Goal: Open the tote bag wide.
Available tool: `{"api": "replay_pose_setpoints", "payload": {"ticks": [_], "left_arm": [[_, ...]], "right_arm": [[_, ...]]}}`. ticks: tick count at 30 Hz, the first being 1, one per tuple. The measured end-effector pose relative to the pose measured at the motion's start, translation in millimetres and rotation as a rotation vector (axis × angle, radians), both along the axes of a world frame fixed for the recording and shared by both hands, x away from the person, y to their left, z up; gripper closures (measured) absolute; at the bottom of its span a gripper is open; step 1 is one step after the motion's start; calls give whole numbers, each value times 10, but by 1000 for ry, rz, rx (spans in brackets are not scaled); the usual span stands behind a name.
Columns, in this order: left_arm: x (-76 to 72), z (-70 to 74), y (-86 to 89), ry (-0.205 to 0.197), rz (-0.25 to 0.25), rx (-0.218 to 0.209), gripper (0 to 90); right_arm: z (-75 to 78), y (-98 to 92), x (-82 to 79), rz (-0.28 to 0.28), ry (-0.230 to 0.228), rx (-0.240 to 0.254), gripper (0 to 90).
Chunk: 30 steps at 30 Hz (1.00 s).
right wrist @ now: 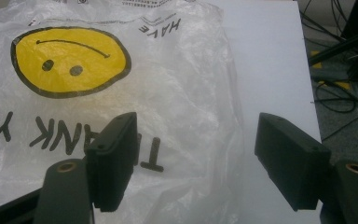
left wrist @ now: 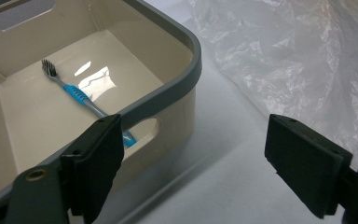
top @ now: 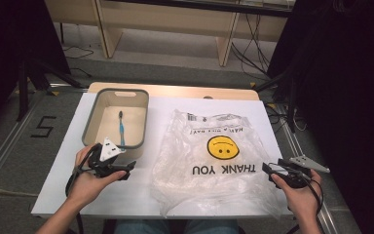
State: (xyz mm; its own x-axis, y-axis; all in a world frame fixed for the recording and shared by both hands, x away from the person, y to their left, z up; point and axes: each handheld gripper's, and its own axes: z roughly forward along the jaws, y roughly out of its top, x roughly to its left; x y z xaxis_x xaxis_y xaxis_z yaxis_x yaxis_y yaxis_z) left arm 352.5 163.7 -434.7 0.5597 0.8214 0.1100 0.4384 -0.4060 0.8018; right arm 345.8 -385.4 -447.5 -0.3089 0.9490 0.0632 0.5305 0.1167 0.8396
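A clear plastic bag with a yellow smiley and "THANK YOU" print lies flat on the white table. Left of it stands a beige bin with a grey rim, and a blue toothbrush lies inside on its floor. My left gripper hovers open just in front of the bin's near right corner, nothing between its jaws; the toothbrush lies beyond them in the bin. My right gripper stands open at the bag's right edge, above the plastic without gripping it.
The table's far edge shows a wooden strip. Beyond it are wooden furniture legs and cables on the floor. Black cables lie off the table's right side. A bare white strip of table runs right of the bag.
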Motion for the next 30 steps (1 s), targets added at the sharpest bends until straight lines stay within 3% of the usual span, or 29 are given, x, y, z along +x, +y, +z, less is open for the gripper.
{"api": "replay_pose_setpoints", "payload": {"ticks": [8, 14, 18, 23, 26, 30], "left_arm": [[-66, 22, -124, 22, -26, -14, 207], [-132, 16, -370, 49, -107, -13, 219], [-130, -9, -517, 69, -130, -13, 234], [-132, -39, -710, 121, -163, -30, 244], [-130, -91, -830, 181, -193, -28, 247], [-138, -189, -964, 231, -222, 28, 263]], "right_arm": [[1, 16, 7, -3, 24, -8, 319], [3, 15, 26, -19, 58, -15, 325], [-16, 30, 39, -18, 90, -19, 326], [-47, 18, 45, -33, 148, -40, 344], [-63, -11, 36, -50, 179, -44, 354], [-71, -40, 27, -68, 210, -46, 371]]}}
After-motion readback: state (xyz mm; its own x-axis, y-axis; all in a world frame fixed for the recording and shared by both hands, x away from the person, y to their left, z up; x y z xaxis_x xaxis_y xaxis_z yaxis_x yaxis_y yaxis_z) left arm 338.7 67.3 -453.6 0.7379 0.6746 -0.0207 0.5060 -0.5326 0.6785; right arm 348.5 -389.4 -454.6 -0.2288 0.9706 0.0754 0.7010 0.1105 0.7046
